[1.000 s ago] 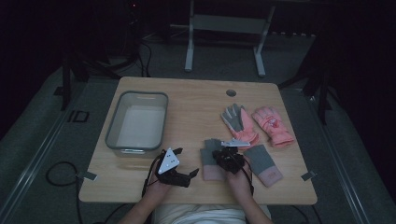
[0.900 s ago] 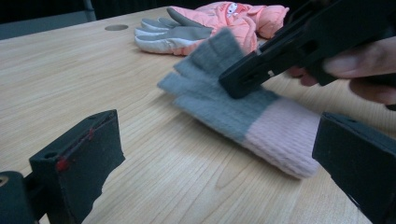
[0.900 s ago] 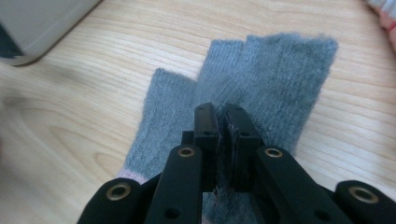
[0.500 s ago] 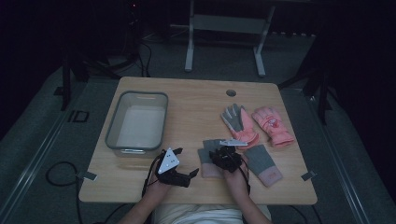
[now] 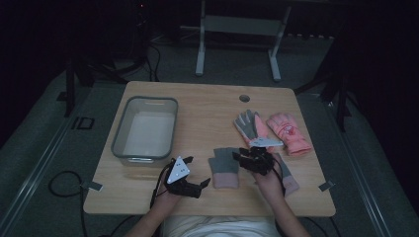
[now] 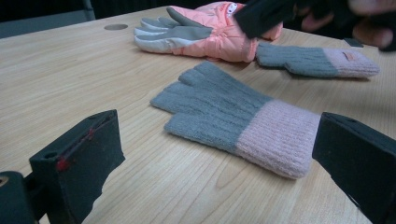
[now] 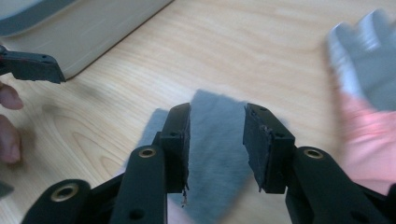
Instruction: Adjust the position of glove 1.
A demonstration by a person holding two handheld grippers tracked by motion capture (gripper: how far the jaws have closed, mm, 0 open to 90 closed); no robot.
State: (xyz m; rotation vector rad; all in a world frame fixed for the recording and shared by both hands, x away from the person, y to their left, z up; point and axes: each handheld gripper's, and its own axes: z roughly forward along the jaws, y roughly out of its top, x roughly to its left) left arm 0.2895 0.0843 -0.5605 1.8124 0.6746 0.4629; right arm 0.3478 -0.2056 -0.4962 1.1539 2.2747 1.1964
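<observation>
- Moving in from the right over the last second, the right tool [image 5: 245, 158] now hangs over the finger end of the near grey knit glove [image 5: 225, 166], its jaws partly open with only a narrow gap and nothing between them.
- The glove lies flat on the worktop [image 5: 207, 106], pink cuff toward the person, unchanged from a second ago.
- The left tool [image 5: 197, 183] stays low beside the cuff, jaws spread wide and empty.
- The tub [image 5: 144, 129] waits at the left, so a grasp and carry there seems likely next.
- The second grey glove [image 6: 313, 60] and the pink ski gloves [image 5: 289, 132] rest untouched.
</observation>
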